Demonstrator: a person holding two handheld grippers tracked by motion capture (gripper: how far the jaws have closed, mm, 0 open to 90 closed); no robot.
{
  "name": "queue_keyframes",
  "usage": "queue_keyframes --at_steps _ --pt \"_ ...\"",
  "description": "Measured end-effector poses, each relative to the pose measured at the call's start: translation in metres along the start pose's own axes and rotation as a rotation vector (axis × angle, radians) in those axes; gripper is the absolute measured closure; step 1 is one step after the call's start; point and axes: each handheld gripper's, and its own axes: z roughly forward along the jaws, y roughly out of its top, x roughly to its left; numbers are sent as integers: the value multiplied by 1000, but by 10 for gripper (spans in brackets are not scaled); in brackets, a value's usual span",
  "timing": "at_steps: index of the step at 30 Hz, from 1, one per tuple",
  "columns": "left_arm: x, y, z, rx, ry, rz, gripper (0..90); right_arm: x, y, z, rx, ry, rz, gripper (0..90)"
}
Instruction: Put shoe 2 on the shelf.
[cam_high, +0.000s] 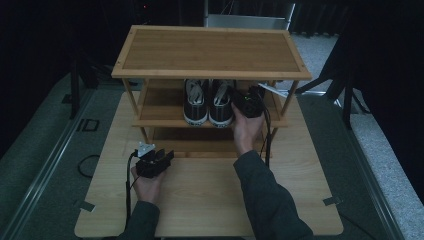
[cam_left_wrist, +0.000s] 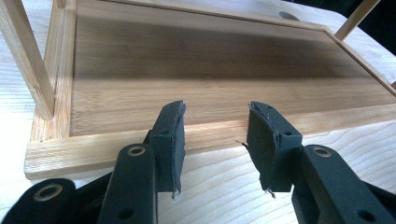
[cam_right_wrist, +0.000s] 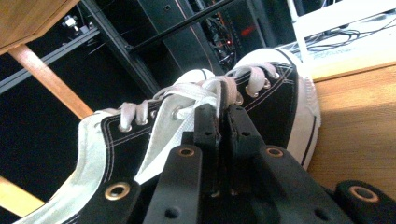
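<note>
Two black canvas sneakers (cam_high: 208, 102), white rubber toes, side by side on middle shelf of slatted bamboo rack (cam_high: 210, 50). Right gripper (cam_right_wrist: 223, 122) pinched on right sneaker's upper by laces. Left gripper (cam_left_wrist: 215, 140) parted, empty, above pale wood-grain table (cam_high: 210, 195), near rack's bottom shelf.

The left gripper (cam_high: 159, 159) is held low and close to the body in the left hand (cam_high: 146, 183) with its jaws parted, while the right gripper (cam_high: 248, 104) is held far forward on an outstretched arm, its jaws pressed together.
</note>
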Motion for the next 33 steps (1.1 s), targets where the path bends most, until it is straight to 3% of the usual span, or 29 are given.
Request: queue_keyframes --at_steps 6,9,13,15,20,27,33 --pt "-1 0 0 1 -3 -1 571 2 -2 0 5 -1 -3 840" --pt "0 0 0 1 -1 0 571 -2 -1 -1 13 36 -8 784" --pt "0 0 0 2 1 1 572 -3 0 -4 21 33 -39 697" --pt "0 0 0 4 3 4 571 -5 0 -9 28 37 -60 629" --pt "0 0 0 5 5 3 571 -11 2 -28 21 53 -92 579" --pt "0 0 0 7 5 4 570 -23 0 -55 21 68 -128 579" --pt "0 0 1 9 6 5 570 -39 -15 -85 31 71 -160 577"
